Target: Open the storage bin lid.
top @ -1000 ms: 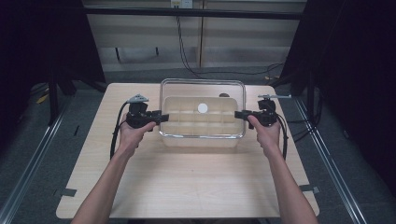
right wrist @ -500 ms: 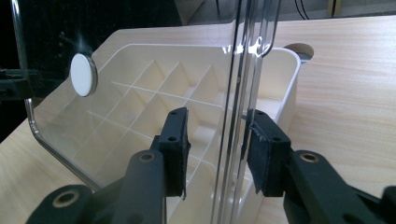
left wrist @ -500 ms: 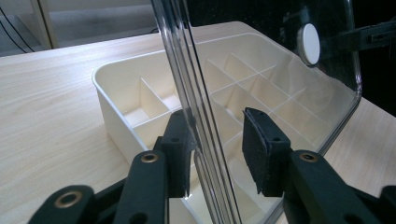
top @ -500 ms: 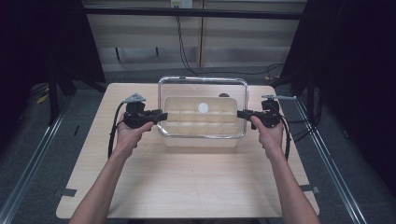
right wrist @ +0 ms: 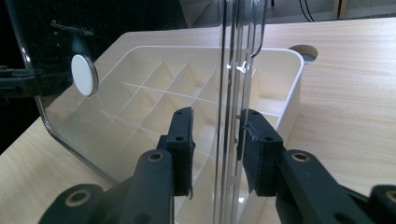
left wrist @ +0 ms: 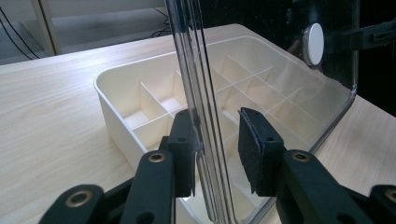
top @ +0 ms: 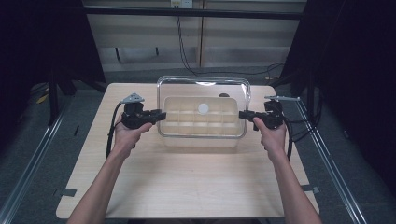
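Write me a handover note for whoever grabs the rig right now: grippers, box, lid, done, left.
Left gripper: jaws have just been closing on the left edge of the clear lid; one pad touches, the other shows a gap.
Right gripper: the same on the lid's right edge; jaws have just been closing, full grip unclear.
Lid: lifted and tilted above the cream divided box, white round knob in its middle.
Box: on the table, compartments look empty.
Done: lid raised off the box.
Left: carry the lid away or set it back; check the grip first.
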